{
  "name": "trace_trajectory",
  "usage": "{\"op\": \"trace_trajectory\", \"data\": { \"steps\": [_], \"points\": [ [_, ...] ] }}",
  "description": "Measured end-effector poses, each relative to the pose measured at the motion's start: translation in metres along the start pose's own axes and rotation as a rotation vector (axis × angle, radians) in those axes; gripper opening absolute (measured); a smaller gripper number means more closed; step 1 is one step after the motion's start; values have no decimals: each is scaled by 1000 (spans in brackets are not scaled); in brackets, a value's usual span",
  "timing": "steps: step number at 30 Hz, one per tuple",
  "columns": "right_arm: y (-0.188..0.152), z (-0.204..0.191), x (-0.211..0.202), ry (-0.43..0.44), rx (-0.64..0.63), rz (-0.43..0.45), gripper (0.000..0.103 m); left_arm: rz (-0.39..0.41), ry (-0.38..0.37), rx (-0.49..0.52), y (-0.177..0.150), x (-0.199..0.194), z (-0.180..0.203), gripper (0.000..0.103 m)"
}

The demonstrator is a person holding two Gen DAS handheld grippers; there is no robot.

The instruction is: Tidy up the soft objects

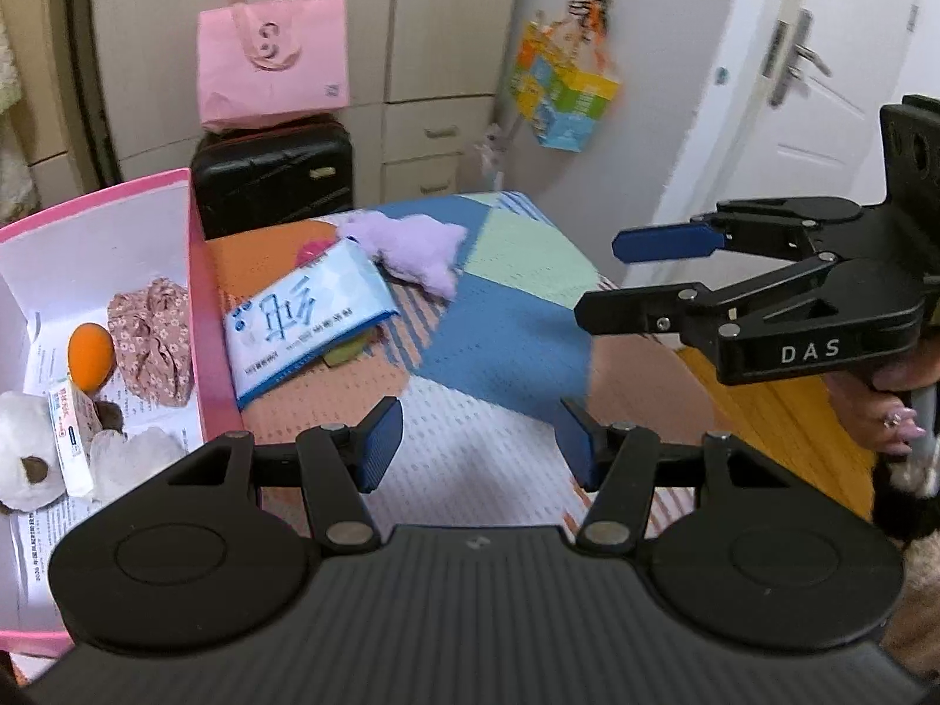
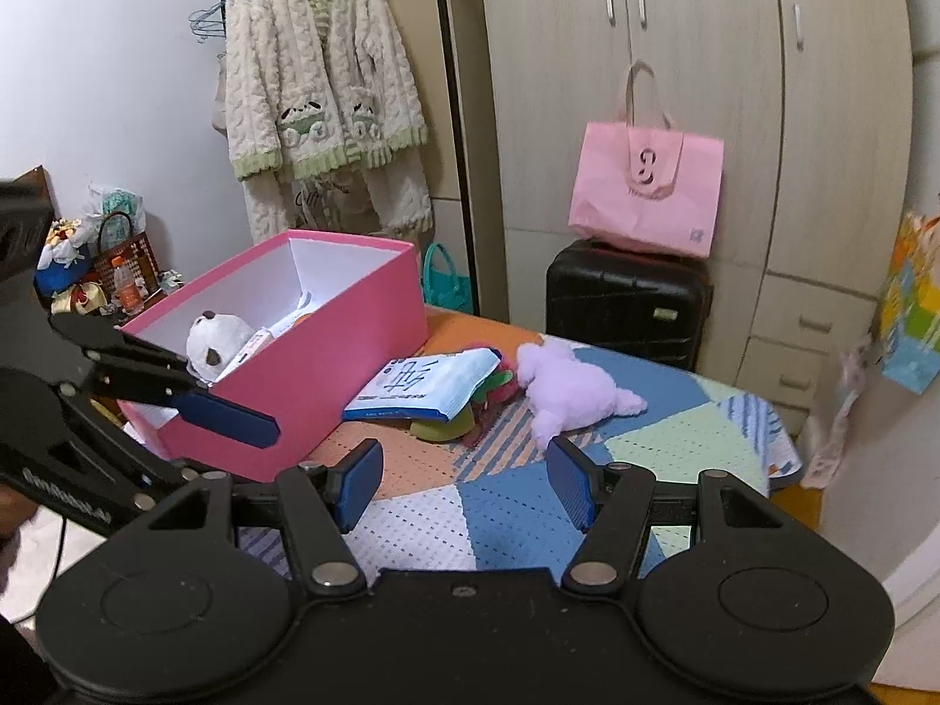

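Observation:
A pink box (image 2: pixel 329 352) with white inner walls (image 1: pixel 94 235) stands at the left on a patchwork cover (image 1: pixel 505 323). Inside lie a white plush (image 2: pixel 214 341), an orange ball (image 1: pixel 90 355), a floral fabric piece (image 1: pixel 155 341) and a small carton (image 1: pixel 73 435). A purple plush (image 1: pixel 411 249) (image 2: pixel 573 390) lies on the cover beside a blue-and-white soft pack (image 1: pixel 305 323) (image 2: pixel 429 385), which rests on green and red soft items (image 2: pixel 470 411). My left gripper (image 1: pixel 479 446) (image 2: pixel 232 396) hovers open by the box, nothing between its fingers. My right gripper (image 2: pixel 464 482) (image 1: pixel 617 279) is open and empty over the cover.
A pink tote bag (image 1: pixel 273 59) sits on a black suitcase (image 1: pixel 273 176) behind the cover. Cupboards and drawers (image 2: pixel 811 329) line the back wall. A colourful bag (image 1: pixel 561 94) hangs near a white door (image 1: pixel 822 88). A fleece robe (image 2: pixel 320 88) hangs at the left.

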State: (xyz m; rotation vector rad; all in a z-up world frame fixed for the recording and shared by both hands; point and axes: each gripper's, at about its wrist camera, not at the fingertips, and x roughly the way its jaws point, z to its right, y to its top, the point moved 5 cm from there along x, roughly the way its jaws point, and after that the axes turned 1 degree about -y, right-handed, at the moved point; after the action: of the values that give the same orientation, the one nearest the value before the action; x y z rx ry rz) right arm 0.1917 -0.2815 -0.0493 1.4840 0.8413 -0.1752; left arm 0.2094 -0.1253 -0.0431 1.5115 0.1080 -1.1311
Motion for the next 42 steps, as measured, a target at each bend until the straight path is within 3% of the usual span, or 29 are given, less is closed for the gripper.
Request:
{"op": "trace_trajectory", "data": {
  "steps": [11, 23, 25, 32, 42],
  "points": [
    [22, 10, 69, 131, 65, -65, 66, 155, 164, -58, 13, 41, -19, 54],
    [23, 18, 146, 195, 182, -181, 53, 123, 199, -69, 8, 67, -29, 53],
    [20, 20, 154, 209, 214, -191, 41, 120, 205, -60, 9, 68, -29, 53],
    [12, 25, 139, 226, 253, -151, 15, 119, 182, -75, 8, 62, -31, 53],
    [-24, 34, 89, 203, 312, -131, 11, 96, 58, -155, 0, 47, -30, 56]
  ]
}}
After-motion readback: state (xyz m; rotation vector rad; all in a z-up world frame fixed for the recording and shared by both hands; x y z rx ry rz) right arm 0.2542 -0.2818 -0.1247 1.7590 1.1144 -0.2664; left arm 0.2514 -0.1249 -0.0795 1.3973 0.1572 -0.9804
